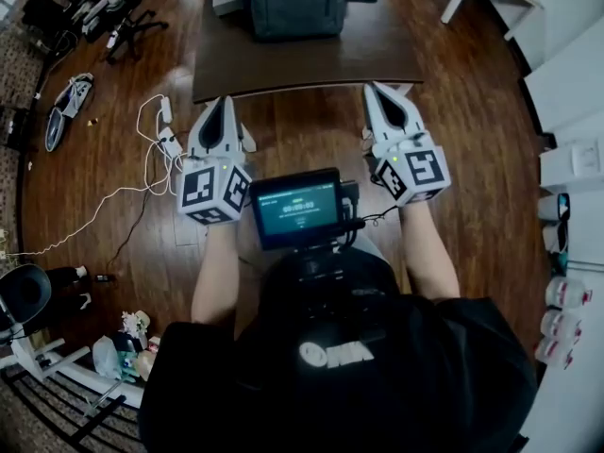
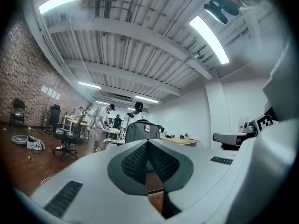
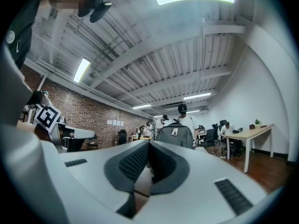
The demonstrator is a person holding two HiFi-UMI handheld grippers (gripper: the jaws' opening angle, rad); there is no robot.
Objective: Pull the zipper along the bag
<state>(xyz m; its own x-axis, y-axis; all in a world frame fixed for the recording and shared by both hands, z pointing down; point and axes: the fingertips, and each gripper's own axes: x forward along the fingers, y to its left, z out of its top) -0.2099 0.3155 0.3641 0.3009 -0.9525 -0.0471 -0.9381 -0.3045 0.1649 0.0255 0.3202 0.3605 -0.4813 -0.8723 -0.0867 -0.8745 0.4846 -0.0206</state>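
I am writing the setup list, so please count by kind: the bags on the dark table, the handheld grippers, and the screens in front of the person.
Grey fabric backpack: 1
White handheld grippers, fingers shut: 2, the left gripper and the right gripper
Small black screen: 1
Total: 4

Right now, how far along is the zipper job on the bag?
Done: nothing visible yet. The bag stands at the far side of the table, with no gripper on it; its zipper is too small to read. In hand: the left gripper and right gripper are both shut and empty, held level near the table's front edge. Left: reach the bag, grip the zipper pull and draw it along.
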